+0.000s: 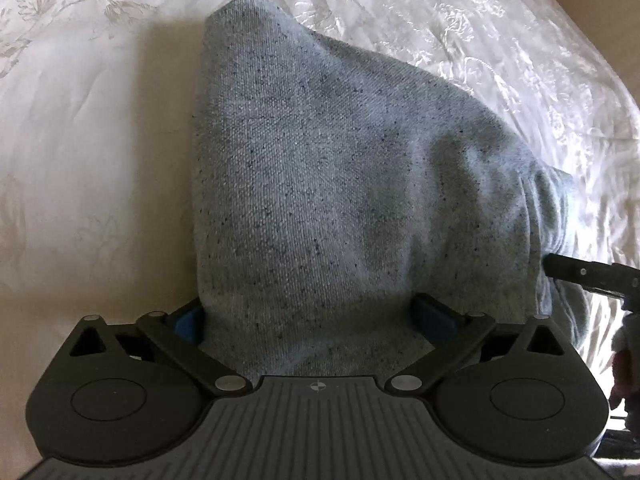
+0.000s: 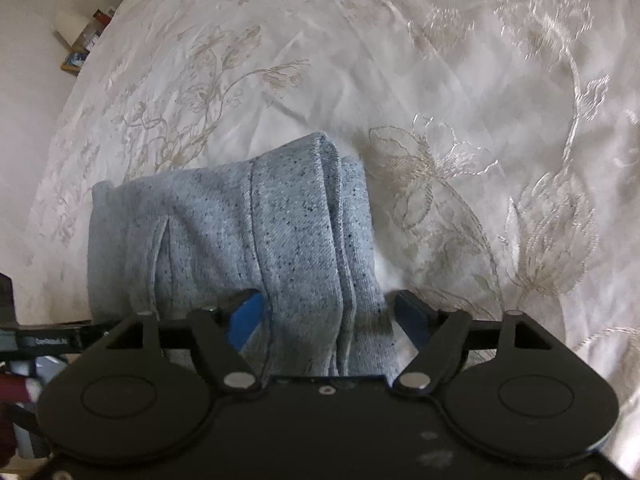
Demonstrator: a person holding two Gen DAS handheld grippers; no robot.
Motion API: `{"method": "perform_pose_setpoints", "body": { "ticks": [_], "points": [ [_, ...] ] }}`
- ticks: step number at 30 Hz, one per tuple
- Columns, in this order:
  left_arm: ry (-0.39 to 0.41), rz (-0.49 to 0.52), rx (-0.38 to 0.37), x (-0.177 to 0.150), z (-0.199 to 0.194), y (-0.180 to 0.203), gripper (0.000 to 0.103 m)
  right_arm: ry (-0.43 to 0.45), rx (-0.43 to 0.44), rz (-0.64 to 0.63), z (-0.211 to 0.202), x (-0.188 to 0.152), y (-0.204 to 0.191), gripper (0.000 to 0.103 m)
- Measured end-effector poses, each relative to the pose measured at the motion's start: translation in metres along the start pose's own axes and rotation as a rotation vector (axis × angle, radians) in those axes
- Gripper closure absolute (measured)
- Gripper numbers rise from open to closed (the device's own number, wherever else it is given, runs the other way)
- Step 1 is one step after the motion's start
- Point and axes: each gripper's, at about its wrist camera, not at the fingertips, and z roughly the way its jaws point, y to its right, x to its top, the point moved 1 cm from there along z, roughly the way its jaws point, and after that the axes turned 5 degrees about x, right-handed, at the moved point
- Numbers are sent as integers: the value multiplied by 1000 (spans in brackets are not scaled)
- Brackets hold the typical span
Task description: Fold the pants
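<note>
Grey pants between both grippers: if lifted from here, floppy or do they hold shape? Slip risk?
Likely floppy: the pants drape and sag in soft folds. Slip risk looks low, since the weave is coarse. At the right gripper several layers are stacked, so they may shift or splay.
</note>
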Motion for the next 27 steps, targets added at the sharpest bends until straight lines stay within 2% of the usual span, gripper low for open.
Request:
{"method": "perform_pose_setpoints", "body": {
  "ticks": [8,12,18,21,23,24,26,27],
  "points": [
    [12,-18,39,1,2,2,0,-20,83,-2,13,8,4,13],
    [31,-26,50,-2,4,8,0,-30,89,-7,18,12,1,10],
    [29,-23,29,-2,0,1,1,-52,89,-1,26,17,-7,9],
    [48,-21,24,-1,-7,0,20,-69,87,-4,27,21,-11,13],
    [59,-15,11,-1,-14,5,46,-77,77,-34,23,24,-16,20],
    [63,-13,17,-1,-18,8,50,-78,73,-51,22,25,-21,26],
    [70,-5,42,0,-25,13,65,-69,72,-78,19,24,-34,55],
    [71,-7,49,0,-28,14,73,-61,68,-90,16,23,-40,59]
  ]
}}
